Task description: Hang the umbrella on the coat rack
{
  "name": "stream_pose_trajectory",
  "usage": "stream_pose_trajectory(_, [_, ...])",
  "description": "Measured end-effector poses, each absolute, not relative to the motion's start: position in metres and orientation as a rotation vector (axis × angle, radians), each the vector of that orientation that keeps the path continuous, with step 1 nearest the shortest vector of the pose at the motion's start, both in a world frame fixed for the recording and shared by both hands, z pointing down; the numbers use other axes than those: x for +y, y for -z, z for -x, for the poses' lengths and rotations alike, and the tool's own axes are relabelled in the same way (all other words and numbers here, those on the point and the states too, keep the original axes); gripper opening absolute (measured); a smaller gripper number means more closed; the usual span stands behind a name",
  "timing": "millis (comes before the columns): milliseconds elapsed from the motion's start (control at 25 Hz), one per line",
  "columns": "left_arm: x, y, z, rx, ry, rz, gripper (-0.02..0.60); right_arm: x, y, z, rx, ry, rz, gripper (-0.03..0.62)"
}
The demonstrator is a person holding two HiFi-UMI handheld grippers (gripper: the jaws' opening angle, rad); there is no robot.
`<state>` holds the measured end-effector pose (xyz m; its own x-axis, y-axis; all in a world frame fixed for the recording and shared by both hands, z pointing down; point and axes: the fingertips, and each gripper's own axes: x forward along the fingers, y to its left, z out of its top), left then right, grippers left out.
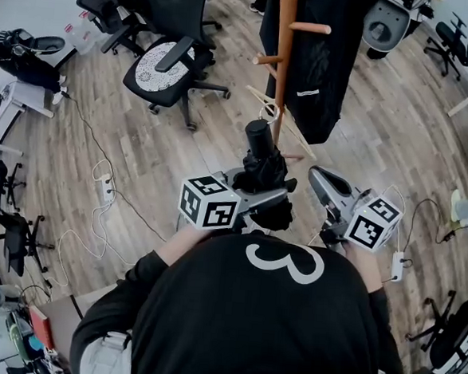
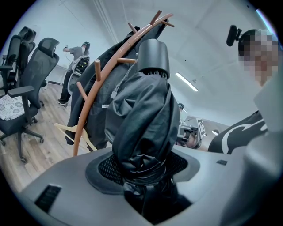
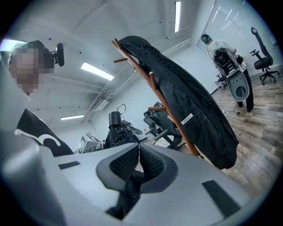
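My left gripper point(image 1: 265, 196) is shut on a folded black umbrella point(image 1: 263, 172), which stands upright with its cap and wire loop point(image 1: 269, 111) on top. In the left gripper view the umbrella point(image 2: 143, 119) fills the middle, clamped between the pads point(image 2: 106, 170). The wooden coat rack point(image 1: 284, 58) stands just beyond it, with a black coat point(image 1: 318, 68) hung on it and a bare peg point(image 1: 309, 27) pointing right. My right gripper point(image 1: 318, 178) is beside the umbrella at the right and shut. Its own view shows the pads point(image 3: 152, 161) meeting, a dark strip behind them, and the rack point(image 3: 166, 110) ahead.
A wooden hanger point(image 1: 290, 126) dangles low on the rack. Office chairs point(image 1: 175, 62) stand at the left, and cables with a power strip point(image 1: 104, 189) lie on the wood floor. A grey machine point(image 1: 387, 25) is at the far right. A person point(image 2: 75, 66) stands in the background.
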<state>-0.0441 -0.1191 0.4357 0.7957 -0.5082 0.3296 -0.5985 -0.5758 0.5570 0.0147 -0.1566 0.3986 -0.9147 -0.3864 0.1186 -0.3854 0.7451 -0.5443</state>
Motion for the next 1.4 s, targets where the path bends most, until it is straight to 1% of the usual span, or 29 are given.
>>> stream_pose_trajectory(1000, [-0.201,-0.445,0.096,-0.781,-0.237,-2.321,0.273,-0.225,-0.414,0.030,2.900,0.963,0.719,0.028])
stream_pose_trajectory(1400, [-0.226,-0.458,0.115,-0.818,-0.271,-2.317,0.273,-0.239,-0.417,0.037,2.902,0.963,0.743,0.028])
